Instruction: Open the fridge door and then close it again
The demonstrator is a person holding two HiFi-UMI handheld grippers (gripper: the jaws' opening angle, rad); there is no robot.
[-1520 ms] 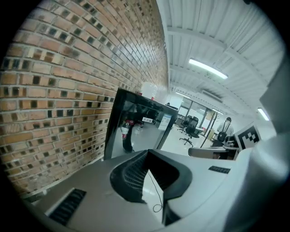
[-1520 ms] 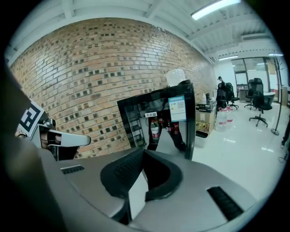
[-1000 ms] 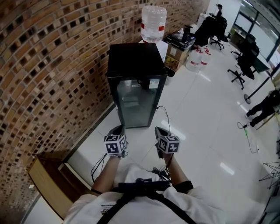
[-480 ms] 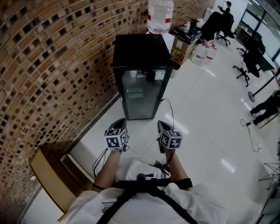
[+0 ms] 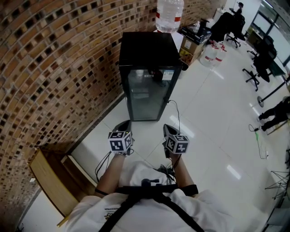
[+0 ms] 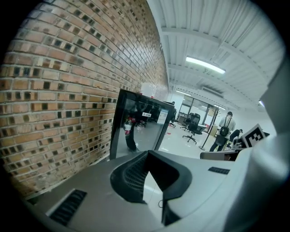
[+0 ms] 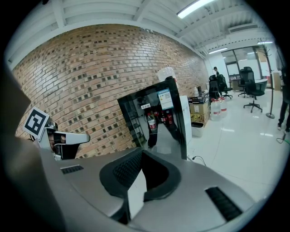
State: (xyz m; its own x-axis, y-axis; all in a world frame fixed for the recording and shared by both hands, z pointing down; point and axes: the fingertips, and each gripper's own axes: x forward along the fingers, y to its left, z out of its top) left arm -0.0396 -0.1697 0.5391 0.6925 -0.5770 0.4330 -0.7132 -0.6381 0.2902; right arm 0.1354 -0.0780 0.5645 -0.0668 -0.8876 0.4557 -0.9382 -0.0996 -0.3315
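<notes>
Fridge (image 5: pixel 147 63), small and black w/ a glass door (image 5: pixel 148 96), is seen standing on the white tiled floor (image 5: pixel 213 118) against the brick wall (image 5: pixel 54 68), straight ahead of the person and well apart from both grippers. The glass door is seen flush w/ the cabinet, i.e. closed as far as can be told from the head view. Thru the glass, what look like drink bottles (image 7: pixel 152 121) are made out in the right gripper view, tho small. A big water bottle (image 5: pixel 169 12) is seen just behind the fridge top. A thin cable (image 5: pixel 176 118) is trailed over the floor near the fridge's front right corner. Left gripper (image 5: pixel 122 127) & right gripper (image 5: pixel 166 130) are held side by side in front of the person, pointed at the fridge and tilted a bit down, w/ nothing touched. Both sets of jaws are clenched pad to pad, nothing betw. them, as shown in each gripper view. A wooden box (image 5: pixel 45 186) is set by the wall at lower left. Office chairs (image 5: pixel 256 68) & a cardboard box (image 5: pixel 192 47) are seen farther back on the right.
</notes>
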